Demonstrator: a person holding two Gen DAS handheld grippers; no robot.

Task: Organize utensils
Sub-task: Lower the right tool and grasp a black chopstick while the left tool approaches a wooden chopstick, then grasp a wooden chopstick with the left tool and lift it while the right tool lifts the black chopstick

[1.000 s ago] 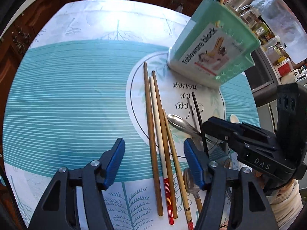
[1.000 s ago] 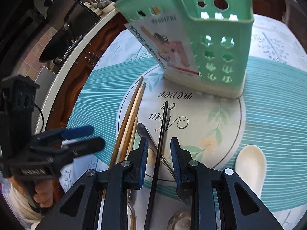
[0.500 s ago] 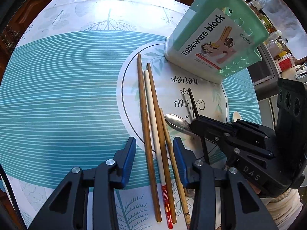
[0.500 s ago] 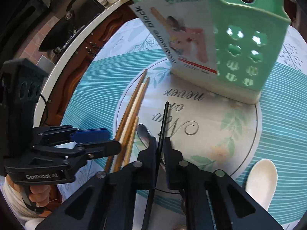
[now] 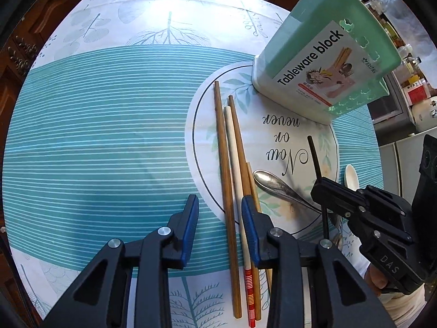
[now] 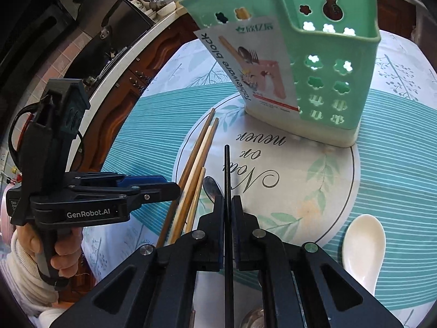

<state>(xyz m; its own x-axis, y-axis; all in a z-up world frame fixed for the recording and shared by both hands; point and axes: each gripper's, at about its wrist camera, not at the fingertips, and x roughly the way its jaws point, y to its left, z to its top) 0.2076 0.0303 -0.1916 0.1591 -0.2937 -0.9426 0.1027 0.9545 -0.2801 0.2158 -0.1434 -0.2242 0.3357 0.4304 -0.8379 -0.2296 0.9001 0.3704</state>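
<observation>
The right gripper [image 6: 226,213] has its dark pads clamped tight on a thin black chopstick [image 6: 226,172], which runs straight ahead from between them toward the printed words on the round white placemat [image 6: 314,164]. Just left of those pads lies a shiny metal spoon [image 6: 211,187], bowl pointing away, and well off to the right rests a white ceramic soup spoon [image 6: 363,240].

The left gripper [image 5: 220,221] has just been narrowing. Its blue-padded jaws stand partly closed, straddling a long brown wooden chopstick [image 5: 225,169] that lies between them; whether the pads press on it yet cannot be told. A white chopstick with a red striped end [image 5: 236,164] runs right alongside the right-hand pad, and two more light brown wooden chopsticks [image 5: 239,142] pass by or under that pad. All of these lie flat on the teal striped tablecloth [image 5: 95,136].

Farther ahead of both grippers, at the placemat's far edge, stands an upright mint-green plastic utensil holder [image 6: 336,63] with flower-shaped holes and a paper label reading "Tableware block".
</observation>
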